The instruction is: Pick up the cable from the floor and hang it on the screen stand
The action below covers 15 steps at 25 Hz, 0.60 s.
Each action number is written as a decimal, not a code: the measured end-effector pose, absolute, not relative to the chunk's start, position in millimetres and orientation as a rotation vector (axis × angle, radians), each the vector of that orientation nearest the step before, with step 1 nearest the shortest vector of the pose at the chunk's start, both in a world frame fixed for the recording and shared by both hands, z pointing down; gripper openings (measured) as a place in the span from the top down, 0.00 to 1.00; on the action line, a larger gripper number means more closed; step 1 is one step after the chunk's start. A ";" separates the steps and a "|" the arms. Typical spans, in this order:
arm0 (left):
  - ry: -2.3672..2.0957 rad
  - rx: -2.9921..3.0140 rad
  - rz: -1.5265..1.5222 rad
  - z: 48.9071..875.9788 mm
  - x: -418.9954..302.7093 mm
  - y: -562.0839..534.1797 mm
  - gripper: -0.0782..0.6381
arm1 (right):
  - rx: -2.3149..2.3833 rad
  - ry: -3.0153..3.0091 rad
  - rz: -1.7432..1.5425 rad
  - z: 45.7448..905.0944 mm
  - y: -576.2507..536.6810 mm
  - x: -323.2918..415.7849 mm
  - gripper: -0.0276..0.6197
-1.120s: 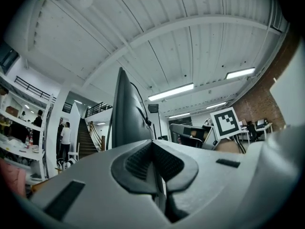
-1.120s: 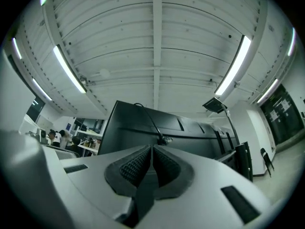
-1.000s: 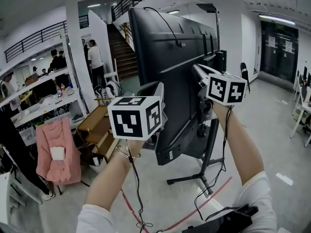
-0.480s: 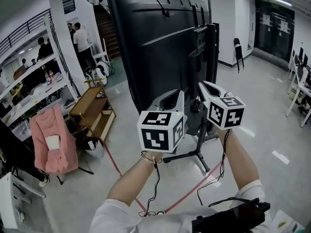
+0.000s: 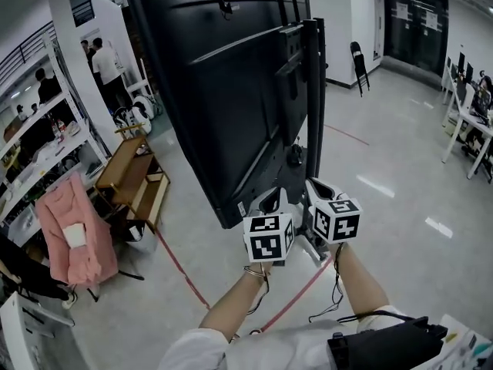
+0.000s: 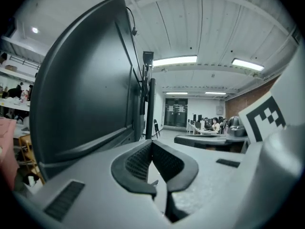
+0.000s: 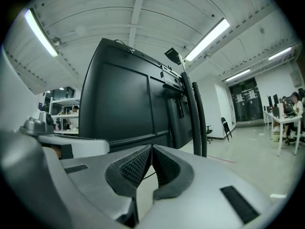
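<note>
A thin black cable (image 5: 223, 5) hangs over the top edge of the big black screen (image 5: 216, 91), its plug resting on the screen's back. The same cable (image 6: 133, 28) shows near the screen's top in the left gripper view, and as a small loop (image 7: 127, 48) in the right gripper view. The screen sits on a black pole stand (image 5: 314, 91). My left gripper (image 5: 269, 199) and right gripper (image 5: 312, 183) are side by side below the screen's lower edge, far from the cable. Both are shut and empty, left fingertips (image 6: 151, 143) and right fingertips (image 7: 151, 148) meeting.
A wooden shelf cart (image 5: 137, 182) and a pink garment on a rack (image 5: 71, 237) stand to the left. A red tape line (image 5: 183, 270) crosses the floor. People (image 5: 100, 52) stand by shelves at the back left. Desks (image 5: 462, 126) are at the right, a chair (image 5: 358, 58) beyond the stand.
Both grippers have come down from the middle of the screen's back to below its lower edge, drawing back from it. The cable stays on the screen's top. Both stayed shut.
</note>
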<state>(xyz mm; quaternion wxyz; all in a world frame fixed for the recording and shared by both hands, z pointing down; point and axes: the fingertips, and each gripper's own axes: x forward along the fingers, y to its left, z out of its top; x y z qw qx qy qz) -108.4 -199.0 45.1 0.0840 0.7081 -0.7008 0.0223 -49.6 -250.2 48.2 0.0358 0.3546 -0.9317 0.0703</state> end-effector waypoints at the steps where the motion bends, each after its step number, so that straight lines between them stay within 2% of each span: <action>1: -2.091 2.104 0.095 57.8 -107.0 -197.0 0.89 | 1.095 -2.851 0.225 57.1 -246.8 -48.9 0.92; 7: -2.016 2.066 0.153 102.1 -99.0 -200.8 0.89 | 1.073 -2.829 0.249 75.0 -243.9 -55.0 0.93; 15: -2.038 2.105 0.126 87.5 -102.6 -206.1 0.89 | 1.104 -2.837 0.240 69.2 -249.0 -56.9 0.93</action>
